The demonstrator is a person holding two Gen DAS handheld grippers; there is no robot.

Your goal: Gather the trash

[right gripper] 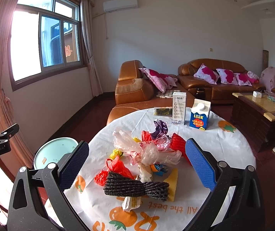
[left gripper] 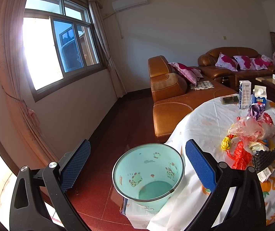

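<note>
A heap of trash lies on the round table (right gripper: pixel 224 146): clear plastic bags (right gripper: pixel 149 150), a red bag (right gripper: pixel 118 168), a dark ribbed wrapper (right gripper: pixel 135 187), a yellow scrap (right gripper: pixel 173 179) and a purple wrapper (right gripper: pixel 159 128). My right gripper (right gripper: pixel 137 165) hovers over the heap, open and empty. A mint-green bin (left gripper: pixel 149 173) stands on the floor by the table's left edge, nothing showing inside it. My left gripper (left gripper: pixel 137 165) hangs above the bin, open and empty. The same heap (left gripper: pixel 251 134) lies to its right.
Two cartons, white (right gripper: pixel 178 107) and blue (right gripper: pixel 200 114), stand at the table's far side beside a dark flat packet (right gripper: pixel 163 111). Brown leather sofas (right gripper: pixel 137 90) lie behind, a wooden coffee table (right gripper: pixel 262 107) to the right. Red tiled floor (left gripper: pixel 102 192) surrounds the bin.
</note>
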